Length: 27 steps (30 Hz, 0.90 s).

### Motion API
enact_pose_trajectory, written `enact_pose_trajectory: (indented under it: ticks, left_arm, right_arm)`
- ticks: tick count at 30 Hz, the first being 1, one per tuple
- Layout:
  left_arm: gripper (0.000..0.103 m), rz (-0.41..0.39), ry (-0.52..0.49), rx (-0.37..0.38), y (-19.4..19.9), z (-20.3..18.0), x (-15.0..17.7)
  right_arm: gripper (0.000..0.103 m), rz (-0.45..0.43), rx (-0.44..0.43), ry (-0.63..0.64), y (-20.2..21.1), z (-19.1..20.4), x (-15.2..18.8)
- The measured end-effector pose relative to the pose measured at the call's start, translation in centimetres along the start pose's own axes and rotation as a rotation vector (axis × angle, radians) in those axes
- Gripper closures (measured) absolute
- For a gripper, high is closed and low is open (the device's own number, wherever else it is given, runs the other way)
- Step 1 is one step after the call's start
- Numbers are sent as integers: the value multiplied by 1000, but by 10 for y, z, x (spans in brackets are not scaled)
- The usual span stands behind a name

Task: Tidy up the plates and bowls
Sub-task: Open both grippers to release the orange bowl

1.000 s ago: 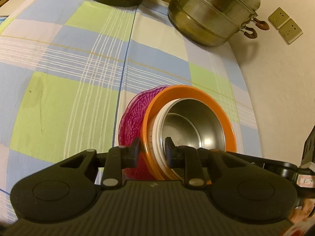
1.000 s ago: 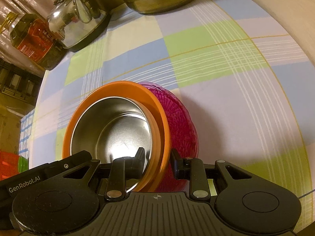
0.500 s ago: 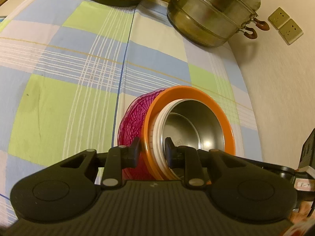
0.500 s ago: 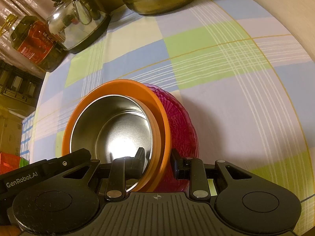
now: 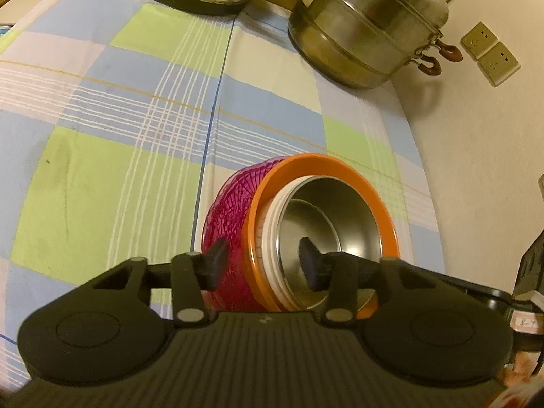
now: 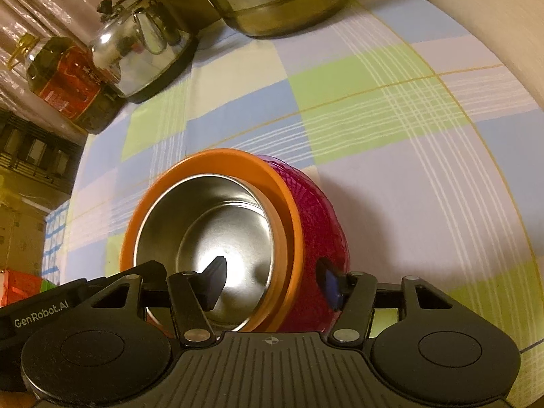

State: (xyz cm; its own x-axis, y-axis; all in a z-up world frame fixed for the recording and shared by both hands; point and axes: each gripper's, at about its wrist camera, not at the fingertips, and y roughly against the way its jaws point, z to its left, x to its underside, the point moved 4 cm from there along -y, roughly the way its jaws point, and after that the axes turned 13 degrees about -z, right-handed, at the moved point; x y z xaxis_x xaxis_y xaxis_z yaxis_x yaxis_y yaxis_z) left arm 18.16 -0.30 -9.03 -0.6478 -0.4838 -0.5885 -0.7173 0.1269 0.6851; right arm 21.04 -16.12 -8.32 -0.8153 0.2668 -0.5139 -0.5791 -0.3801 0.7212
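Since a second ago both grippers have let go of the stack's rim, and their jaws are opening. The left gripper (image 5: 261, 265) now straddles the near rim of the nested bowls with clear gaps on both sides: one fingertip hangs beside the pink bowl (image 5: 226, 219), the other inside the steel bowl (image 5: 326, 224), neither pad pressing. The right gripper (image 6: 272, 280) straddles the opposite side of the same stack (image 6: 234, 238) the same way, one fingertip inside the steel bowl, the other just off the pink wall. The stack itself has stayed put on the checked cloth (image 5: 102, 136): steel bowl innermost, a white rim (image 5: 268, 234) around it, then the orange bowl (image 5: 340, 166), all set in the pink one. Beyond the stack, at the cloth's far edge, stand a steamer pot (image 5: 367, 27) and a kettle (image 6: 142, 47); an oil bottle (image 6: 64, 81) sits beside the kettle, farther from the stack.
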Motion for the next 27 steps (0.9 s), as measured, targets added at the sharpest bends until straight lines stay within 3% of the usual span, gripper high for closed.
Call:
enact_pose_trajectory:
  ticks: [5,14,19,27]
  left_arm:
    - [36,-23,-9,-1,7,-1,-1]
    - [23,-93,-92,-58,24,0,0]
    - [18,-103,-93,-54,35,0,1]
    - [17,-136,-88,-46,57,-2,3]
  right_arm:
    - [44,-19,-9,13,7,1,-2]
    - [44,-32,0,33,20,2,0]
    - [44,-44,-9,43,30,6,0]
    - [39,-80,-6,60,49,11,1]
